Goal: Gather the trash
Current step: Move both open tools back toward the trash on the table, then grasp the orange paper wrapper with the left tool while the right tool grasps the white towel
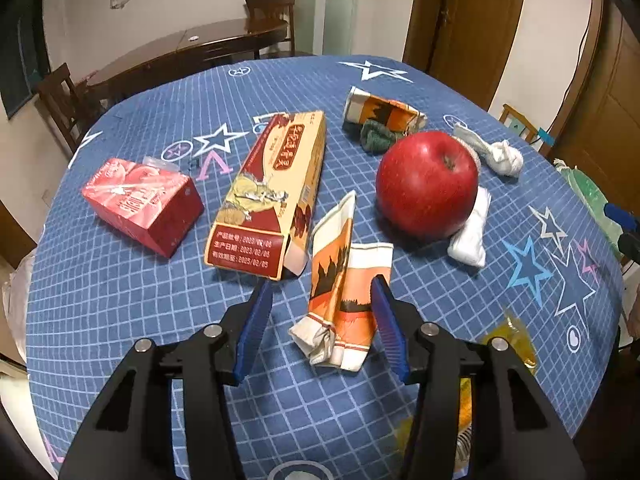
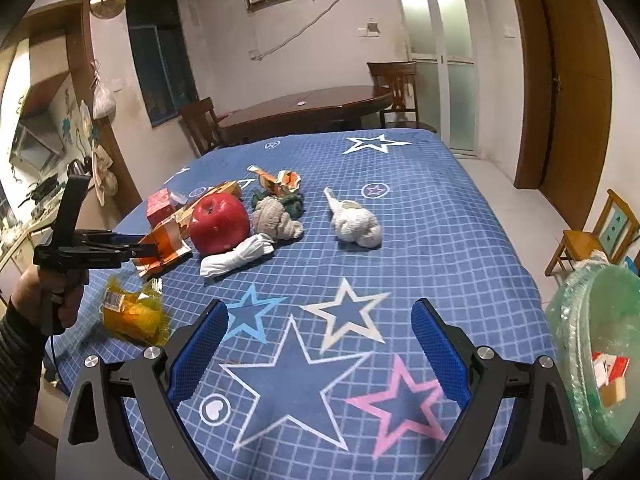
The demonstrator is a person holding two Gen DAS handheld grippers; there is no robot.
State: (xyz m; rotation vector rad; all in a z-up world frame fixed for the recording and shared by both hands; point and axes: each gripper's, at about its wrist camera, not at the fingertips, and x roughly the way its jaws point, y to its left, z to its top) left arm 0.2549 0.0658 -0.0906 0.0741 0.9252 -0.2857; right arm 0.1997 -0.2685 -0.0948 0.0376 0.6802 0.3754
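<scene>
A crumpled orange-and-white carton (image 1: 340,288) lies on the blue star tablecloth (image 1: 120,300). My left gripper (image 1: 322,282) straddles it, open: the right pad touches the carton's edge, while the left pad stands clear of it. From the right wrist view the same left gripper (image 2: 154,250) reaches the carton (image 2: 164,248) at the table's left edge. A long yellow-red box (image 1: 272,192), a small red carton (image 1: 144,204) and a second crumpled carton (image 1: 384,110) lie beyond. My right gripper (image 2: 320,304) hovers open over bare cloth, holding nothing.
A red apple (image 1: 428,184) sits right of the carton, with white rolled cloths (image 1: 472,232) and a green cloth (image 1: 376,136) around it. A yellow wrapper (image 2: 132,312) lies near the front edge. A green-lined bin (image 2: 600,360) holding some trash stands off the table's right side.
</scene>
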